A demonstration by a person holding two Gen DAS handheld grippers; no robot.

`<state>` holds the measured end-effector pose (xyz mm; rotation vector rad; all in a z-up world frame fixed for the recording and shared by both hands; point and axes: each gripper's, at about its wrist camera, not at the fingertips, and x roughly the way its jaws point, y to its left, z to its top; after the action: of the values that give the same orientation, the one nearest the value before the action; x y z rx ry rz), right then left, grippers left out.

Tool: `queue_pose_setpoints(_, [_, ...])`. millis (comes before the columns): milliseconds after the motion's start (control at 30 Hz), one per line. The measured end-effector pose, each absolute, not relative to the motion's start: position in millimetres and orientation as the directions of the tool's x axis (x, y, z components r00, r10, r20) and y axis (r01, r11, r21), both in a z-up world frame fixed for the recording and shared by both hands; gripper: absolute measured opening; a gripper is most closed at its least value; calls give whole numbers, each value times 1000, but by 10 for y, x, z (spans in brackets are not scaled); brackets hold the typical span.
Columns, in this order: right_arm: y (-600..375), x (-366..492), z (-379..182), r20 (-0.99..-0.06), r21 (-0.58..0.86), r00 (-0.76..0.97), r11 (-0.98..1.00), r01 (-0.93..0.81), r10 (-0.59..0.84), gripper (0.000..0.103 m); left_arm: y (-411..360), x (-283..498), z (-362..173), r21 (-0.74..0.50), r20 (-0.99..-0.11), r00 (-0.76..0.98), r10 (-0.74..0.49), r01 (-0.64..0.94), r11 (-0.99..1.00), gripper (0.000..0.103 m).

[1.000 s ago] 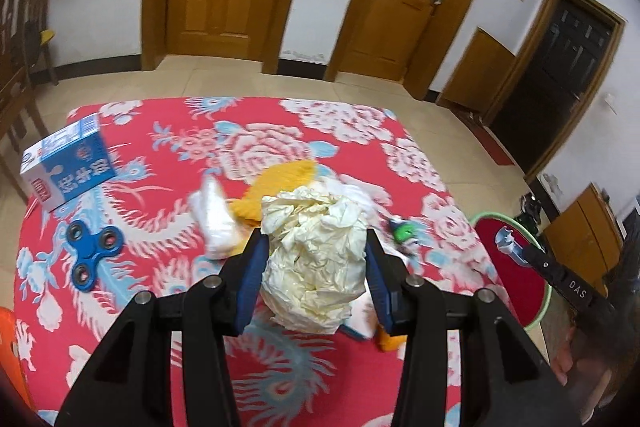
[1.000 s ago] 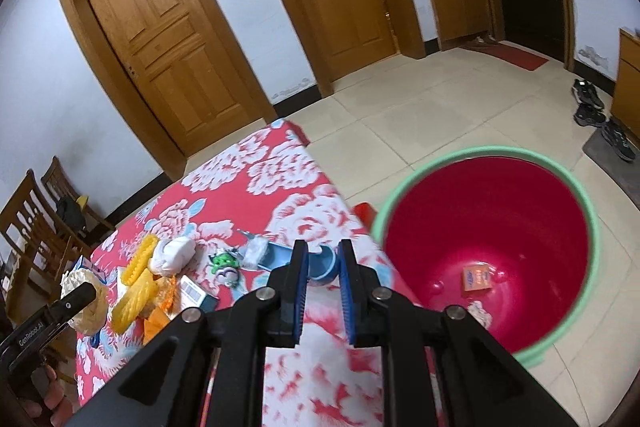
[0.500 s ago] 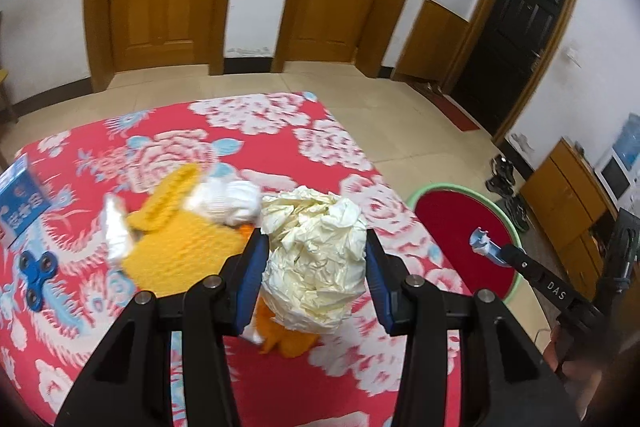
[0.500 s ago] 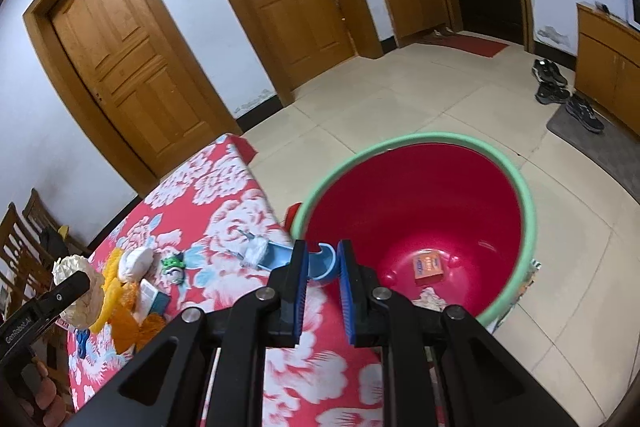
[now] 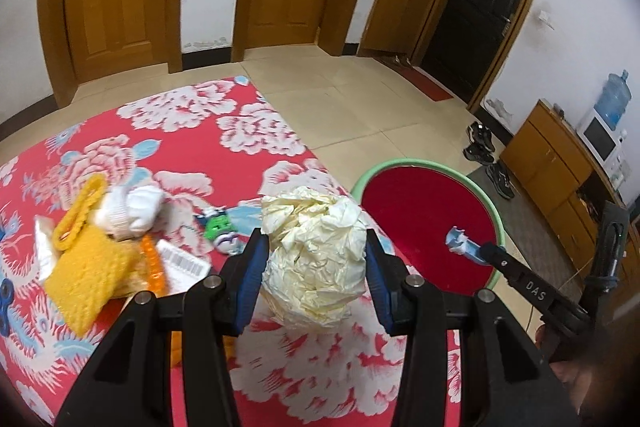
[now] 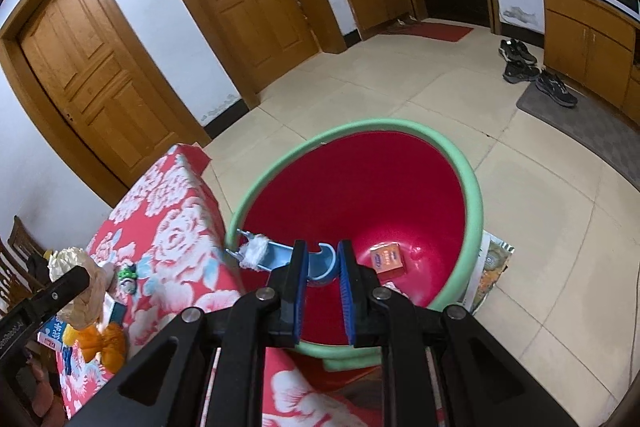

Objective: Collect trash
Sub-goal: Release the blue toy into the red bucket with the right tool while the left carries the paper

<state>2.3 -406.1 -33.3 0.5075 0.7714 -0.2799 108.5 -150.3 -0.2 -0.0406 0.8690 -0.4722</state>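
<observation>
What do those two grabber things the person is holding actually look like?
Both tools, left tool and right tool, are matte black frames with silver bolt heads and two fingers faced with blue pads. White lettering "DAS" marks the right tool's side, seen from the left camera.

Left tongs (image 5: 314, 277) clamped wide (blue pads gripping), right tongs (image 6: 322, 269) pinched narrowly, both level.

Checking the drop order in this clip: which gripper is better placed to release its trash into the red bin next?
Right. The right gripper already holds the blue object over the red bin, while the left gripper holds the crumpled paper above the table.
</observation>
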Motion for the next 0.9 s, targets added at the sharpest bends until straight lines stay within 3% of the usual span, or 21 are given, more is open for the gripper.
queue_pose_setpoints(667, [-4262,12,-464,-734,353,676,818,454,-58,21,-1967,1180,-163,-212,-746,504,-436,441,872,48])
queue_pose_setpoints(900, [-4304,-14,-465,-728,368,683,811,455,-52,28,-2107,1202,-228,-214,-754,478,-450,469,857,48])
